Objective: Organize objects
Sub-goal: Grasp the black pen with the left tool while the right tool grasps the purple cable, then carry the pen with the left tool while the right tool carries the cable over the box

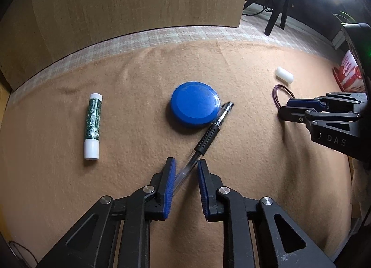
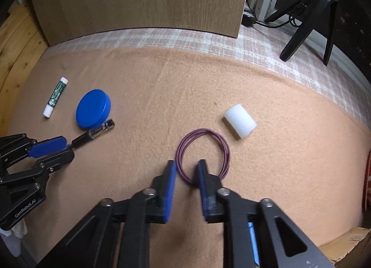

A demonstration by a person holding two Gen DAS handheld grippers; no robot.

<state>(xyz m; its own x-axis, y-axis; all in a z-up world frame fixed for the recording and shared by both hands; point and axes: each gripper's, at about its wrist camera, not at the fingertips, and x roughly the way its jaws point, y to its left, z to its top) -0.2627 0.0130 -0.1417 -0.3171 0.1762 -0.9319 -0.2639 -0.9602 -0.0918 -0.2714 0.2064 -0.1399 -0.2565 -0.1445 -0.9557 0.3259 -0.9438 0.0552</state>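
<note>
A clear pen with a black grip (image 1: 209,132) lies on the tan blanket, its tip beside a round blue lid (image 1: 195,104). My left gripper (image 1: 186,163) is open with the pen's clear barrel between its pads. A green and white tube (image 1: 92,126) lies to the left. My right gripper (image 2: 187,166) is open over the near side of a purple hair band (image 2: 202,152). A white cylinder (image 2: 240,121) lies just beyond the band. The right gripper also shows in the left wrist view (image 1: 284,108).
A wooden panel (image 1: 139,1) stands at the back of the blanket. A black tripod (image 2: 308,17) stands at the back right on a checked cloth. A red and white object (image 1: 350,73) sits at the right edge.
</note>
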